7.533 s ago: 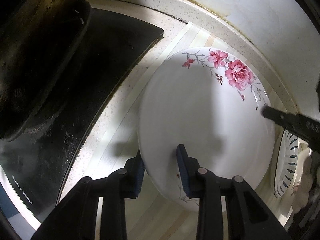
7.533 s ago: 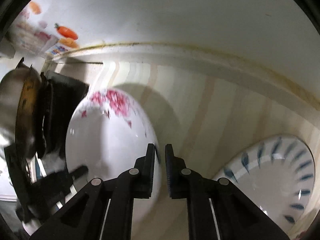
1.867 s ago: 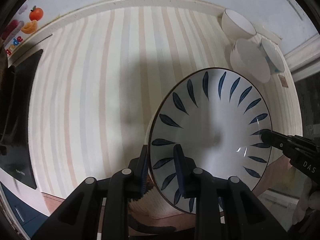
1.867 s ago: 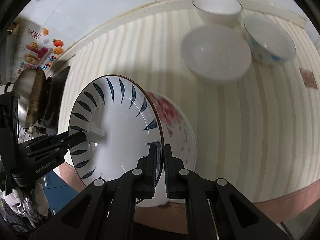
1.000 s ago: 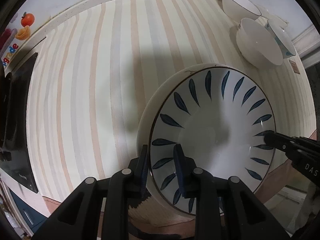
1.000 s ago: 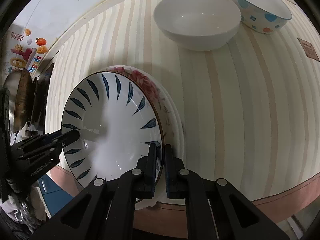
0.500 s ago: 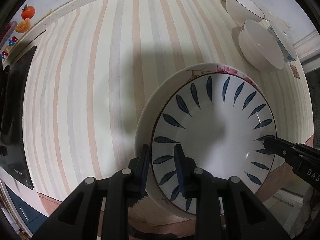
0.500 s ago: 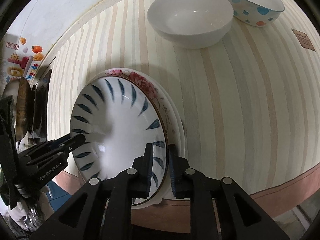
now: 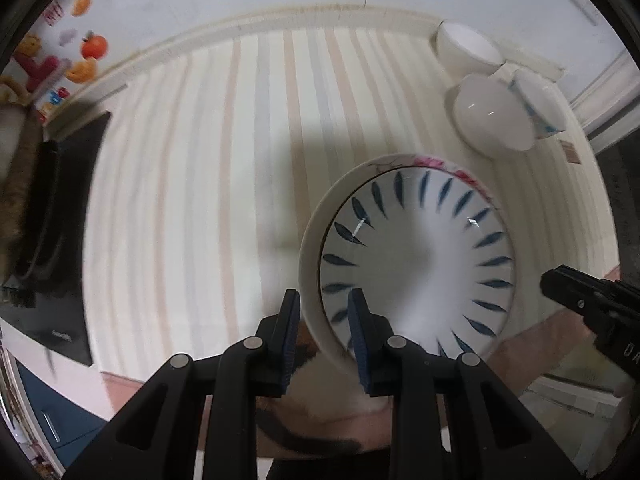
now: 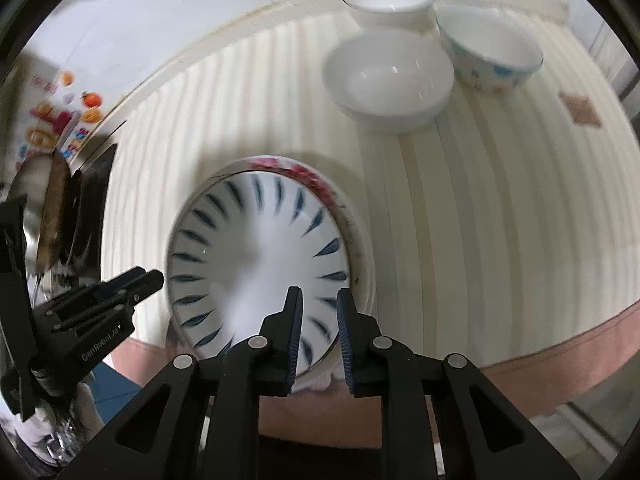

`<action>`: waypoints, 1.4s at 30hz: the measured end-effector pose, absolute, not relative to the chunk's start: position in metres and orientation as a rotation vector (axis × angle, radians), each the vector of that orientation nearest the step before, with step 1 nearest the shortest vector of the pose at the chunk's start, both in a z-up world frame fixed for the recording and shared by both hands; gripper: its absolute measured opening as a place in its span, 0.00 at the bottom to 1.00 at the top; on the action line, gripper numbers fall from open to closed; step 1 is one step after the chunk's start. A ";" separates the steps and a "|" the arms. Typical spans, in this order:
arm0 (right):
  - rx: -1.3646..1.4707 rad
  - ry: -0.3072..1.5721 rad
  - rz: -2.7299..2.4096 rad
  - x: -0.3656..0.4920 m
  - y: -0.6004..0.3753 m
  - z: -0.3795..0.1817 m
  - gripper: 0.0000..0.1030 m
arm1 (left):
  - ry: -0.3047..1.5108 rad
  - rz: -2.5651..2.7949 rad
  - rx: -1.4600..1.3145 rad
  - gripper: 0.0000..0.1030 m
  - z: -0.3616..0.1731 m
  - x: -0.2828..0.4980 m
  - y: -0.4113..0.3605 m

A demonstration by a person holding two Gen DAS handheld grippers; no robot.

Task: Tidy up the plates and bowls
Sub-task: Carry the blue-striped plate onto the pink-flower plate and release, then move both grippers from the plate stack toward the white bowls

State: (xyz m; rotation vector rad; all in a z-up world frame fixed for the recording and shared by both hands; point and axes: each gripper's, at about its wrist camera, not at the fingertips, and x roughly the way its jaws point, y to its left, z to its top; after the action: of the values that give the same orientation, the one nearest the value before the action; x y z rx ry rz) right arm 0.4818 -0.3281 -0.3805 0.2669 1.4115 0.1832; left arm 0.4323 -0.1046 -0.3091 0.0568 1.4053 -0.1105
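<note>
A blue-leaf plate [image 9: 420, 256] rests stacked on the pink-rose plate [image 9: 312, 248] at the counter's front edge; the stack also shows in the right wrist view [image 10: 256, 256], the rose rim [image 10: 308, 174] peeking out behind. My left gripper [image 9: 323, 312] is open, its jaws apart around the stack's near-left rim, not pinching. My right gripper [image 10: 318, 312] is open, jaws apart just over the stack's near-right rim. Each gripper shows in the other's view, the right one [image 9: 576, 292] and the left one [image 10: 120, 288].
Three bowls stand at the back right: a plain white bowl [image 10: 388, 80], a taller white bowl [image 10: 386, 0] and a blue-dotted bowl [image 10: 492, 60]. A black stove [image 9: 60, 216] with a wok [image 10: 40, 216] is at the left. The striped counter [image 9: 200, 200] ends close in front.
The blue-leaf plate was lowered onto the rose plate. Both grippers have opened, let go of its rim and drawn back a little.
</note>
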 end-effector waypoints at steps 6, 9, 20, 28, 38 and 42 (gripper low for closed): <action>0.213 1.333 0.191 0.439 -0.312 -0.328 0.46 | 1.314 -0.132 0.024 0.25 -0.252 0.400 -0.097; 0.212 1.309 0.193 0.420 -0.308 -0.306 0.53 | 1.273 -0.145 0.019 0.29 -0.225 0.383 -0.094; 0.181 1.196 0.164 0.355 -0.289 -0.232 0.86 | 1.226 -0.197 0.021 0.75 -0.178 0.338 -0.084; 0.187 1.160 0.141 0.336 -0.293 -0.207 0.90 | 1.196 -0.198 -0.012 0.86 -0.162 0.327 -0.080; 0.312 1.172 0.202 0.393 -0.344 -0.240 0.91 | 1.197 -0.122 -0.024 0.86 -0.186 0.386 -0.104; 0.353 1.197 0.192 0.443 -0.379 -0.271 0.91 | 1.187 -0.078 -0.010 0.86 -0.204 0.436 -0.135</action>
State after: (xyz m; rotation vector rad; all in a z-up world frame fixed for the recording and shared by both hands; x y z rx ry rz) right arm 0.4427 -0.3789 -0.2707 0.3534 1.1975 0.1923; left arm 0.4357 -0.1349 -0.2039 -0.0099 1.1867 -0.0776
